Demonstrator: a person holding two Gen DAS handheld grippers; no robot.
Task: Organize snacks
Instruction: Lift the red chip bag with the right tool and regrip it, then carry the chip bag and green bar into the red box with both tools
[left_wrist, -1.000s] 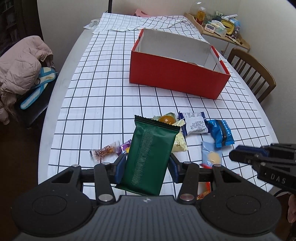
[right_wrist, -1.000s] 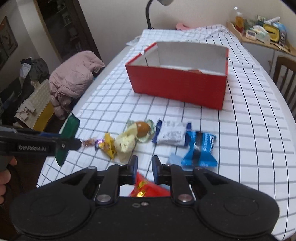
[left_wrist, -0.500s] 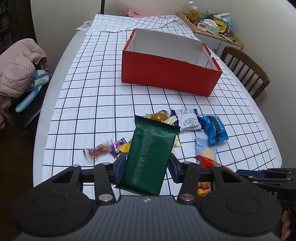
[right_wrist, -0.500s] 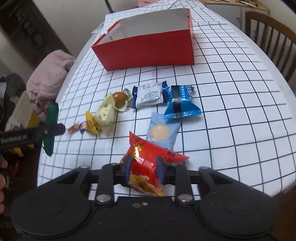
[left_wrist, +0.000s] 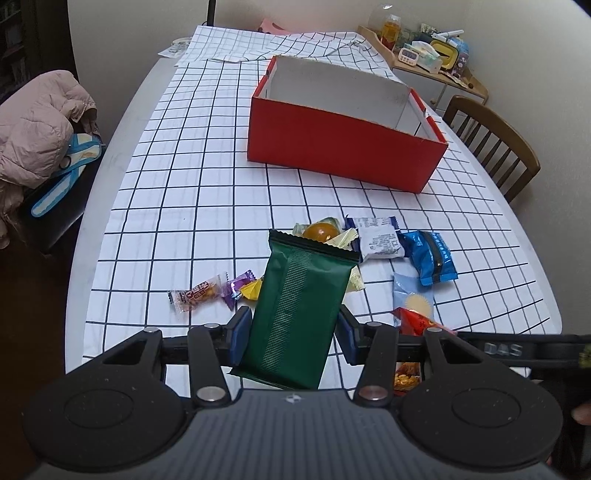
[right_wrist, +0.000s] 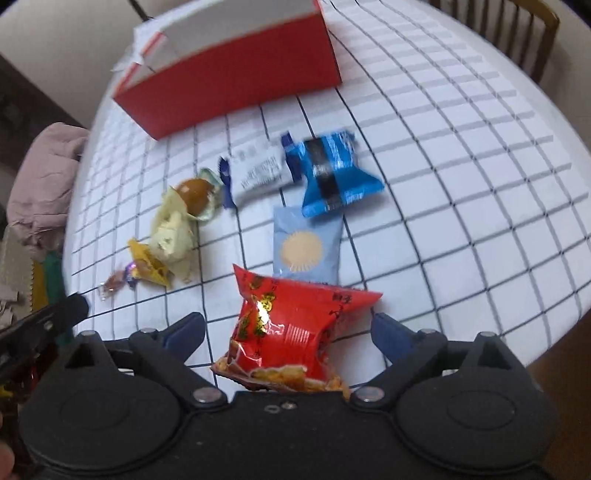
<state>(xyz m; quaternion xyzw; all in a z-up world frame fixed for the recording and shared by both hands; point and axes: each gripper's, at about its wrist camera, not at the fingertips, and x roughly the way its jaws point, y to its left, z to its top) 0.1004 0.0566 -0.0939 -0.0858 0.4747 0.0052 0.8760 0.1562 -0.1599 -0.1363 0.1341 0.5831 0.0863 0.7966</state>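
Note:
My left gripper is shut on a dark green snack packet and holds it above the near table edge. My right gripper is open, its blue pads wide apart on either side of a red snack bag that lies on the checked cloth. The open red box stands farther back, also in the right wrist view. Loose snacks lie between: a blue packet, a white packet, a pale blue sachet, a yellow wrapper and small candies.
A wooden chair stands at the table's right side. A pink jacket lies on a seat to the left. A shelf with clutter is at the far right. The table's near edge is close.
My right gripper closed in on the red bag, then opened wide around it and tilted down over the table. My left gripper kept hold of the green packet and shifted slightly.

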